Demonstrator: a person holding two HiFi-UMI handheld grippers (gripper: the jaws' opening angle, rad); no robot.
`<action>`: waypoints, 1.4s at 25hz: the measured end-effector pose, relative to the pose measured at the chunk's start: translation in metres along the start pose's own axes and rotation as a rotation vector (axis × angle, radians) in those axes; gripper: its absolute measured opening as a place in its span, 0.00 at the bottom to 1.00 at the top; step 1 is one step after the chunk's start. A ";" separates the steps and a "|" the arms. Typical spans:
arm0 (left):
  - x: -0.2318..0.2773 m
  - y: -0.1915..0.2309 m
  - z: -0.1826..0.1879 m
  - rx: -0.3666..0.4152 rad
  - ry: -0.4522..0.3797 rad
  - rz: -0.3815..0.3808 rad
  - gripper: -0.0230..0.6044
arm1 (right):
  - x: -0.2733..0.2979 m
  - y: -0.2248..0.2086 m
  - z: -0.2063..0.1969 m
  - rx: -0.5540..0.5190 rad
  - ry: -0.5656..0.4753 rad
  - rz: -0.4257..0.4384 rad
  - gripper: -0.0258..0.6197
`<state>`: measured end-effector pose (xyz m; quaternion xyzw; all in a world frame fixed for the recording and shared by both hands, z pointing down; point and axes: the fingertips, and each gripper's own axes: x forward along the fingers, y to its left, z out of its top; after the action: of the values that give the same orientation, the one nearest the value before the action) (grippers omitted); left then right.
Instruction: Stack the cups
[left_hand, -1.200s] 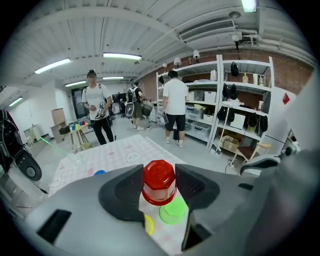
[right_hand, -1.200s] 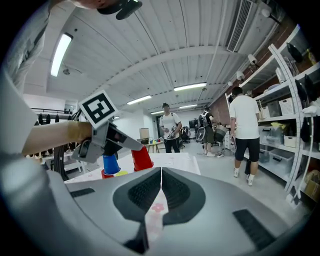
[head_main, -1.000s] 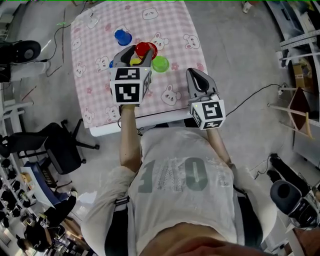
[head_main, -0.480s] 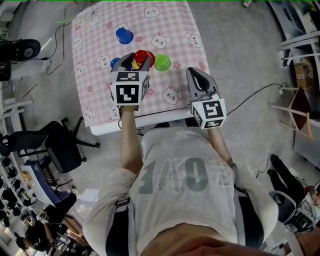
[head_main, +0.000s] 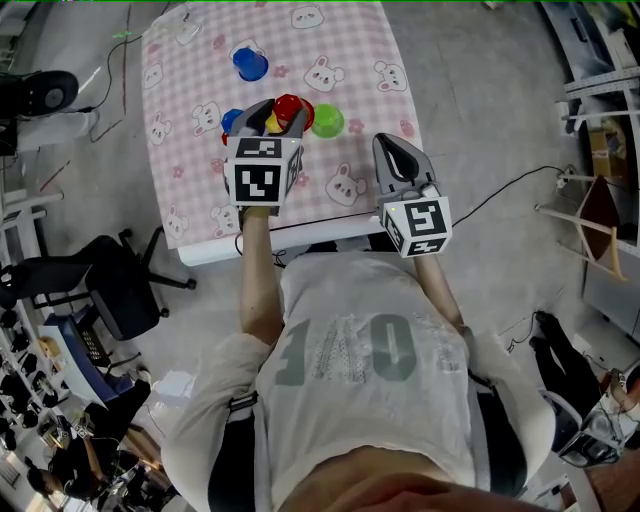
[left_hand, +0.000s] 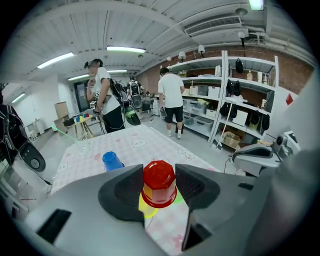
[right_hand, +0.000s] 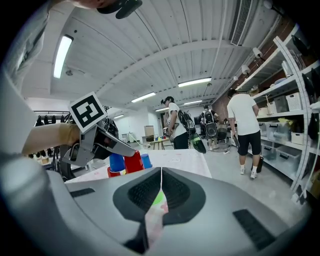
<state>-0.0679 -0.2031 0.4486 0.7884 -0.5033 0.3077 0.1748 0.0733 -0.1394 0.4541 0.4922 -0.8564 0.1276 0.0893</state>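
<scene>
1. Stacking is looking barely begun: the left gripper (left_hand: 159, 170) is clamping the upturned red cup (left_hand: 159, 185) between its pads, off the table (head_main: 350, 60).
2. Just under and beyond its jaws, a yellow cup (left_hand: 142, 207) and a green cup (left_hand: 179, 198) are sitting unstacked.
3. Farther ahead, left of the jaws, a blue cup (left_hand: 112, 161) is standing alone.
4. The right gripper (right_hand: 160, 192) is hanging empty, jaws pressed together; nothing is blocking the way.

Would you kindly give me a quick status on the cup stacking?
Left gripper shut on red cup. Right gripper shut, empty. Yellow cup just beyond; nothing blocking.
</scene>
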 end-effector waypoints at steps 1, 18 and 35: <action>0.000 0.000 0.001 -0.003 -0.005 -0.002 0.38 | 0.000 0.000 0.000 0.000 0.000 0.000 0.09; -0.070 0.025 0.065 -0.015 -0.296 0.091 0.38 | 0.009 0.010 0.005 -0.019 -0.011 0.033 0.09; 0.019 0.177 0.074 0.123 -0.279 -0.133 0.40 | 0.015 0.033 -0.003 -0.062 0.037 0.003 0.09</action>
<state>-0.1989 -0.3357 0.3995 0.8643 -0.4494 0.2134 0.0747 0.0375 -0.1352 0.4566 0.4857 -0.8588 0.1102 0.1200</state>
